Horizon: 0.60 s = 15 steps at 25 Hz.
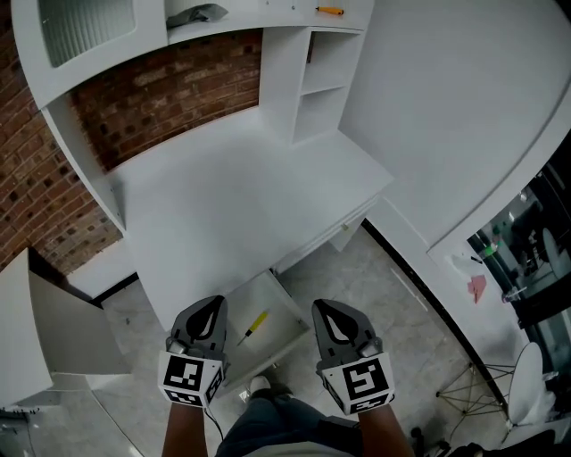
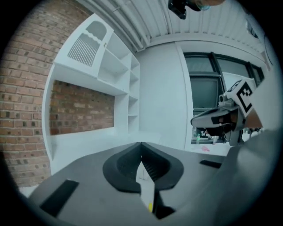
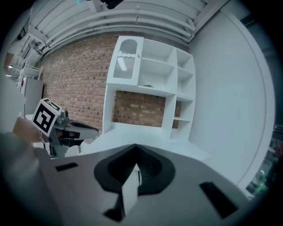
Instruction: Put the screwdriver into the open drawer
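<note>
A yellow-handled screwdriver (image 1: pixel 253 327) lies inside the open white drawer (image 1: pixel 278 303) under the desk's front edge. My left gripper (image 1: pixel 212 304) hangs just left of the drawer, above it, with its jaws shut and nothing between them. My right gripper (image 1: pixel 323 309) is level with it on the drawer's right side, also shut and empty. In the left gripper view the closed left gripper (image 2: pixel 141 144) points toward the shelf unit, and the right gripper (image 2: pixel 221 118) shows at the side. In the right gripper view the closed right gripper (image 3: pixel 135 145) faces the desk.
The white desk top (image 1: pixel 232 201) is backed by a brick wall (image 1: pixel 169 98) and a shelf unit (image 1: pixel 317 85). An orange tool (image 1: pixel 329 10) lies on the top shelf. A white cabinet door (image 1: pixel 62 330) stands at the left. My shoe (image 1: pixel 260 385) is below the drawer.
</note>
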Available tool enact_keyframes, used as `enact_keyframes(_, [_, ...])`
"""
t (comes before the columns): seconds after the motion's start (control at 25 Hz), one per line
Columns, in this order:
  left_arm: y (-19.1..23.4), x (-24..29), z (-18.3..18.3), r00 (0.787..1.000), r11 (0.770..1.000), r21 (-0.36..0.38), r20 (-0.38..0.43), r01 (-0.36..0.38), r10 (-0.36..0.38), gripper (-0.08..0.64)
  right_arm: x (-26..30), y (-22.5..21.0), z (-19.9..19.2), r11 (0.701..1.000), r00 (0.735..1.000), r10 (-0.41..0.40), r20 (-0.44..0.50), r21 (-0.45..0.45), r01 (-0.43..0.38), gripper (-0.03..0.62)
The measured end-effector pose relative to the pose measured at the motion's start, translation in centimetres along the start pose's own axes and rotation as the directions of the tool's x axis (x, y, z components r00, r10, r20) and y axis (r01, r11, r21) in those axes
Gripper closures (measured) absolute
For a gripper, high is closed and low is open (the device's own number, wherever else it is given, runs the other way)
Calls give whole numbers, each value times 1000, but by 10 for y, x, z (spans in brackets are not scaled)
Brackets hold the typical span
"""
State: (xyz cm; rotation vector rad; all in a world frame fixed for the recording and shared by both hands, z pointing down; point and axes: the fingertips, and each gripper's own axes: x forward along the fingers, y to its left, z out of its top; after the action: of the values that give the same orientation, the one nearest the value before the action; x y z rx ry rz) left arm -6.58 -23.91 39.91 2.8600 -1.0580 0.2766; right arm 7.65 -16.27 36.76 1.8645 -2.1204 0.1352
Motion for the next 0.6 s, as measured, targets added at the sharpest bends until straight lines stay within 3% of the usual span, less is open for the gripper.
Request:
enact_keyframes(0.32, [-25,-37,77,986,994,91,159,-58,43,547,-46,-13,42,999,991,-11,130,-28,14,581])
enact_keyframes(0.6, [-37,-54,106,973,986,135,222,-100,68,546,-64,-19,61,1000,976,-24,216,1,24,582])
